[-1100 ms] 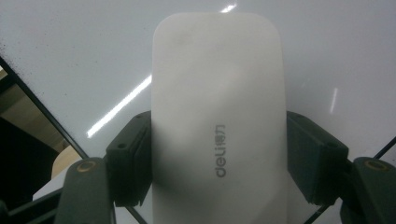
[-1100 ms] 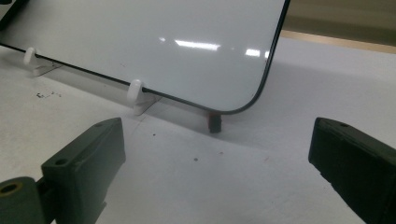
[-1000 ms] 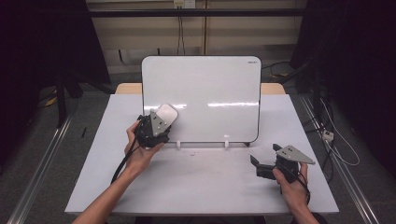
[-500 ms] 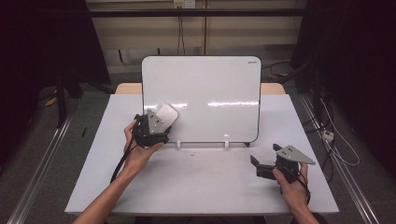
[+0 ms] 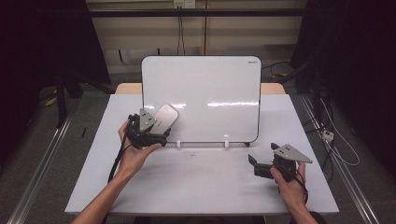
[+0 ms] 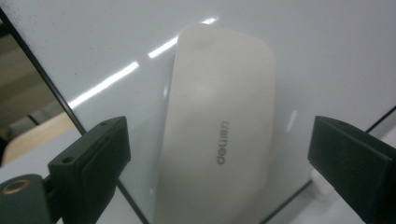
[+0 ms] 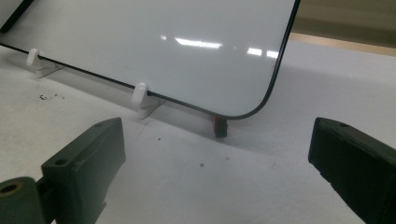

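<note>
A white whiteboard stands upright on the table in small white clips. A white eraser clings to its lower left part. In the left gripper view the eraser lies flat against the whiteboard. My left gripper is open around it. Its jaws have just been opening, and a gap shows on each side of the eraser. From above, the left gripper sits just below and left of the eraser. My right gripper rests open on the table at the right, and nothing lies between its fingers.
The grey table has bare room in front of the board. White clip feet hold the board's lower edge, and a small dark stub sits under its right corner. Dark floor and metal rails surround the table.
The left hand has edged slightly back from the board, while the eraser stays where it was on it. The right hand has not moved.
</note>
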`<control>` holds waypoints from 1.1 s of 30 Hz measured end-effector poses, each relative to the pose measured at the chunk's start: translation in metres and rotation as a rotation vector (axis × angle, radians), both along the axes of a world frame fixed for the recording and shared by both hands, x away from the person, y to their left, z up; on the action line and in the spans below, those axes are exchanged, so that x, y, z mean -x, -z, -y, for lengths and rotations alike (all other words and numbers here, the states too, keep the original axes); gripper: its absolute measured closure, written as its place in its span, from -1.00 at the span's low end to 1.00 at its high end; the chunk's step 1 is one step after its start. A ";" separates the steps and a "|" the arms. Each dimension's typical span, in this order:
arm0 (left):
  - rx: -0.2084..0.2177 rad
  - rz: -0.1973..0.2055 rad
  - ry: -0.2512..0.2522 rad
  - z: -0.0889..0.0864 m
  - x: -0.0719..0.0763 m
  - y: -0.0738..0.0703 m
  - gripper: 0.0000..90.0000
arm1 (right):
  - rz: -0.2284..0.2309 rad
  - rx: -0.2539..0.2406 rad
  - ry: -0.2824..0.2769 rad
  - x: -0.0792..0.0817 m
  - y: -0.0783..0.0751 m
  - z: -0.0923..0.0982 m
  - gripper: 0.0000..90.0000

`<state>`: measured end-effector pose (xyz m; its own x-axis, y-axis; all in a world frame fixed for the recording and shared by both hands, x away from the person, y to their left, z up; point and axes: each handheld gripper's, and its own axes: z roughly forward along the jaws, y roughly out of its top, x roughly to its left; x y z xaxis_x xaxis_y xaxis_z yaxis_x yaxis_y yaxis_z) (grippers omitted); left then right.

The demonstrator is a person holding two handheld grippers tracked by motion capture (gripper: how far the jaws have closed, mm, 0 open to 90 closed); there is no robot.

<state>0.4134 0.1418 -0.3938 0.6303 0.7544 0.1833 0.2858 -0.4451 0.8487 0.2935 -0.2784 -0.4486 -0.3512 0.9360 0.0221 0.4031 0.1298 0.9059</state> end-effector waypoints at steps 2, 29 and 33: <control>0.016 -0.008 0.003 -0.001 0.002 -0.002 -0.88 | -0.002 0.003 -0.001 0.000 0.000 0.000 -0.92; 0.083 -0.044 -0.021 -0.040 0.051 -0.001 -0.90 | 0.001 0.008 -0.020 0.002 0.000 -0.001 -0.91; 0.077 -0.041 -0.052 -0.045 0.059 0.004 -0.89 | 0.001 0.006 -0.018 0.003 -0.001 -0.001 -0.91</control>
<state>0.3543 0.1864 -0.3975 0.5954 0.7973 0.0989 0.3418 -0.3628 0.8669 0.2904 -0.2776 -0.4479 -0.3685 0.9295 0.0157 0.3993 0.1430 0.9056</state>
